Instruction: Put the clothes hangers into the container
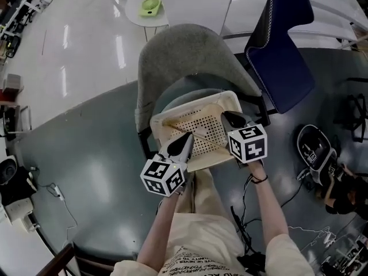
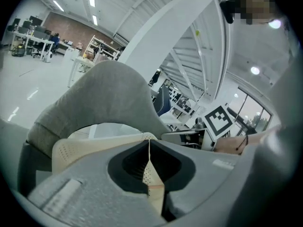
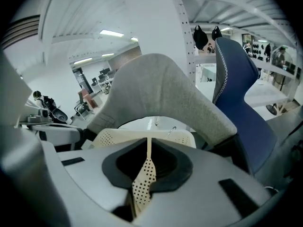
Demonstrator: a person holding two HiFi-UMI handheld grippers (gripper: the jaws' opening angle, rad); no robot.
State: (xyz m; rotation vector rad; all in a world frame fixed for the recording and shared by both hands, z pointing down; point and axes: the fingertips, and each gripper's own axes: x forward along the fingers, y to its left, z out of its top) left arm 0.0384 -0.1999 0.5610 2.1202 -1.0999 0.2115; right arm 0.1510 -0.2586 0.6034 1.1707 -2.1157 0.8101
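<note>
I see a grey chair (image 1: pixel 178 56) with a blue chair (image 1: pixel 284 45) just beside it. On the grey seat sits the cream perforated container (image 1: pixel 192 104). My left gripper (image 1: pixel 183 144) has its fingers nearly together, pinching the container's near wall at the left corner. My right gripper (image 1: pixel 233 119) has its fingers clamped the same way on the thin dotted wall at the right side. The clothes hangers (image 1: pixel 198 133) lie inside the container, crossed on its floor, between the two grippers and just beyond the fingers, touching neither.
</note>
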